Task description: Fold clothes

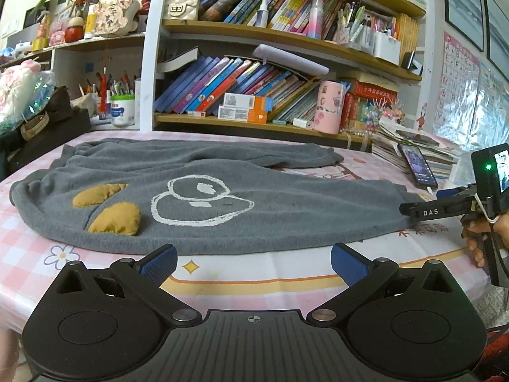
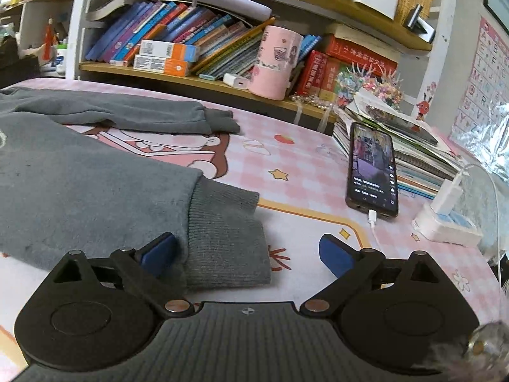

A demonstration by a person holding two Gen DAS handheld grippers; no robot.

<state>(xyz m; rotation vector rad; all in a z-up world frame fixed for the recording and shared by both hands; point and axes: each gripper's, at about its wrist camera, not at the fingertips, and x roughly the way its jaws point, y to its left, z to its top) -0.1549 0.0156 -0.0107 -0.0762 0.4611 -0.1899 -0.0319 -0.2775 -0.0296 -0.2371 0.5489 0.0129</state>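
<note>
A pair of grey trousers [image 1: 203, 191] lies spread flat across the pink checked tablecloth [image 1: 254, 273], its two legs running toward the right, with a white duck outline [image 1: 200, 203] and two mustard patches [image 1: 116, 218] on the upper side. The left gripper [image 1: 254, 262] hangs just short of the near edge of the cloth with its blue pads wide apart and nothing between them. The right gripper [image 2: 248, 254] is also spread, its left pad touching the ribbed cuff [image 2: 222, 238] of the nearer leg, the right pad over bare tablecloth. The step in hand looks like taking hold for the first fold. It would go best if the right gripper slid further so the whole cuff sits between the pads before closing, and the left took the waist edge at a matching depth, so both lift together and the leg stays flat. The charging phone [image 2: 372, 172] near the cuff is worth avoiding. Readable writing is scarce: "DAS" on the right gripper's finger in the left view, and alphabet letters on the wall chart [image 1: 458, 79]; book spines are too small to read.
</note>
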